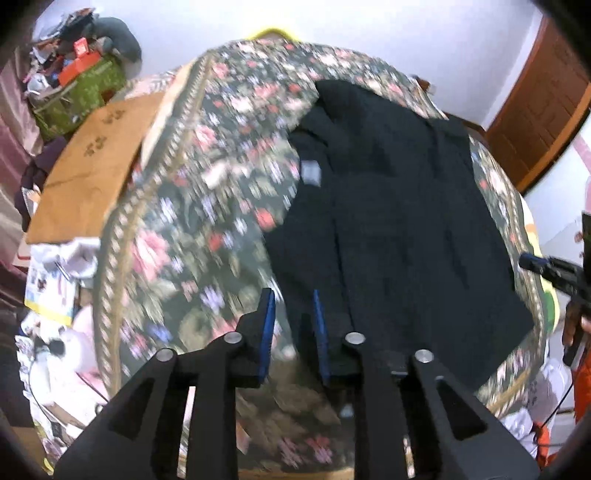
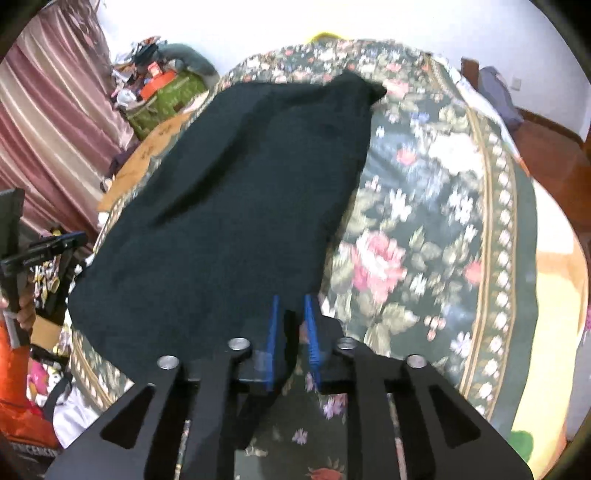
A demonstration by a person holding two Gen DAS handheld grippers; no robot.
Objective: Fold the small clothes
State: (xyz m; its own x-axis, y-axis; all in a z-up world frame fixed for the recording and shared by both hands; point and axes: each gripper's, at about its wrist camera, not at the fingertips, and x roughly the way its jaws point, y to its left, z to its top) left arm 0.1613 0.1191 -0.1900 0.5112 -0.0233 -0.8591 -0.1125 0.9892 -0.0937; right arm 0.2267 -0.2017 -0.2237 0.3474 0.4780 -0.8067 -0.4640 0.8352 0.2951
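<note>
Where blur smears the floral bedspread point(image 1: 177, 206), black garment point(image 1: 399, 206) creases indistinct

- A white wall point(image 1: 388, 33) runs behind the bed, brightly lit.
- The bed wears a dark floral bedspread point(image 2: 424, 206) with pink roses and a patterned gold border.
- Pink-and-mauve striped curtains point(image 2: 55, 110) hang along one side.
- Beside the curtains sits a green box point(image 1: 79, 94) heaped with clutter, an orange box on top.
- A flat sheet of brown cardboard point(image 1: 88, 173) lies against the bed's edge.
- A reddish-brown wooden door point(image 1: 543, 107) stands on the far side.
- Papers and bags litter the floor point(image 1: 55, 295).
</note>
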